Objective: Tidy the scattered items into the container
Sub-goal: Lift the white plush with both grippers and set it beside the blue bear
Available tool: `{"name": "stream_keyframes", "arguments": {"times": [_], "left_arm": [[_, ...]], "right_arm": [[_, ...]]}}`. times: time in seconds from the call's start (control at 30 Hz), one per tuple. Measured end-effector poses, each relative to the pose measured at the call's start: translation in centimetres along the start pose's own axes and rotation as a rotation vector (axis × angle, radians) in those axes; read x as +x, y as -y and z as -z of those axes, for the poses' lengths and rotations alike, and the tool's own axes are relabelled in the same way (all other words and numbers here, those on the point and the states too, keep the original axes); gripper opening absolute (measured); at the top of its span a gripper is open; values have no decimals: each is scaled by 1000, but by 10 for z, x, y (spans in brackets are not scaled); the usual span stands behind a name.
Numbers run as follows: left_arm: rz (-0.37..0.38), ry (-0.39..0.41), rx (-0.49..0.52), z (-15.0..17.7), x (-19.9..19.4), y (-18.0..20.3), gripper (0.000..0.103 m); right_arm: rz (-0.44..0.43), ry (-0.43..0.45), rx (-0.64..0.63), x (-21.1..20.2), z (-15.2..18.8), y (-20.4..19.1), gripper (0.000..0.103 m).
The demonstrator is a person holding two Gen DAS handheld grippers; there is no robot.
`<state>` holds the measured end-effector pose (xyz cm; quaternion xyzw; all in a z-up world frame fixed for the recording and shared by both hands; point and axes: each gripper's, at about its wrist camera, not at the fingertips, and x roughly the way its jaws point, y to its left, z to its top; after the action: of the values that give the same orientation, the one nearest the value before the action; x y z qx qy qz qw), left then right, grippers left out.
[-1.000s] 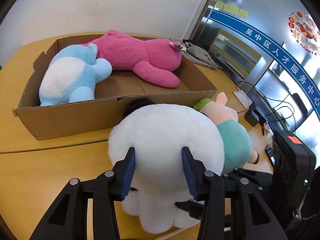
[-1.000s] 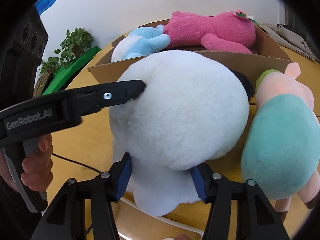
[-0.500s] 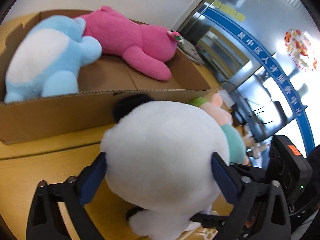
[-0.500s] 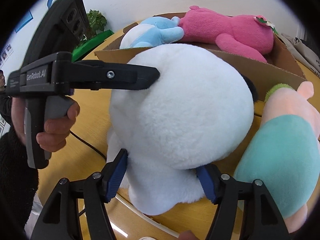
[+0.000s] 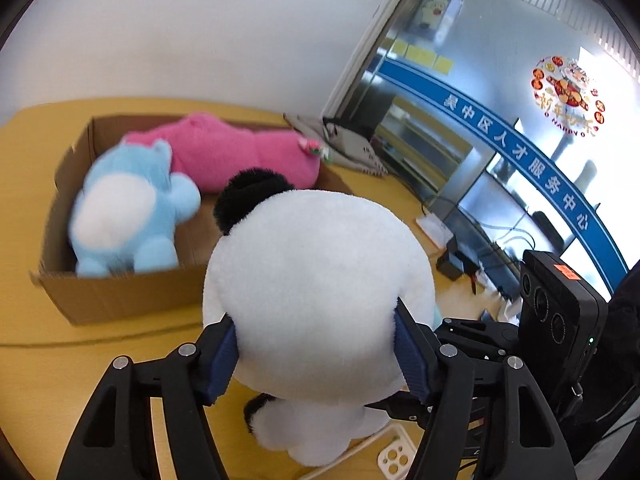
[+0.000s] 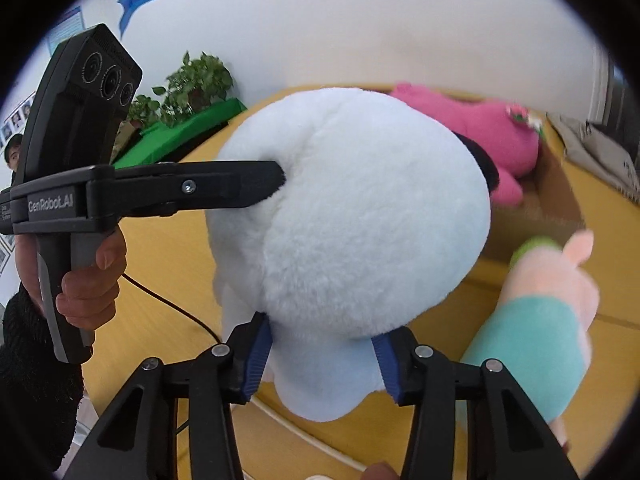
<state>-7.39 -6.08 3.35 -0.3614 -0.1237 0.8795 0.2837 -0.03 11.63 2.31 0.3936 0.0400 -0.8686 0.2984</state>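
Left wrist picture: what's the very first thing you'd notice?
A big fluffy white plush with a black ear fills the middle, squeezed between the blue pads of the left hand-held gripper, whose jaws are closing on it. The right hand-held gripper is closing on its lower part too. Behind it, a cardboard box on the yellow table already holds a blue plush and a pink plush.

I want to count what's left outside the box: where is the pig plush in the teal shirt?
The pig plush lies on the table at the lower right of the right wrist view, outside the cardboard box, right of the white plush.
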Motion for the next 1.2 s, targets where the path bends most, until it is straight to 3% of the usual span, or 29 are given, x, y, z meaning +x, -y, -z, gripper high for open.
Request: {"name": "stream_keyframes", "arguments": {"times": [0.3,0.47,0.67,0.8,0.87,1.03,1.07,1.1,1.13,1.2], "left_arm": [[-47,98,-50,-97,21,-24,72],[-80,116,-147,-136,56,-62,72],[-131,5,-202,-136,129,-102,72],[-159,-70,-136,-113,163,-106,74],[-174,-59,-109,-106,166,-104,75],[-190,-55,-116,-102,153,-100,84],[-202,-48,-113,-99,146,-97,84],[-214,-41,-109,-96,139,-94,84],[-227,-36,-106,-92,131,-91,84],[-287,-49,-77,-79,123,-87,84]], "right_arm": [[52,70,-144,-4,-102,29,39],[49,69,-172,29,-149,57,37],[37,-13,-122,92,-153,96,37],[67,-121,-112,131,-134,106,34],[65,-157,-114,141,-126,106,34],[71,-163,-79,140,-110,98,41],[73,-154,-62,134,-108,96,53],[82,-139,-44,127,-106,96,72],[92,-131,-30,121,-105,96,78],[103,-156,32,120,-100,101,79]]}}
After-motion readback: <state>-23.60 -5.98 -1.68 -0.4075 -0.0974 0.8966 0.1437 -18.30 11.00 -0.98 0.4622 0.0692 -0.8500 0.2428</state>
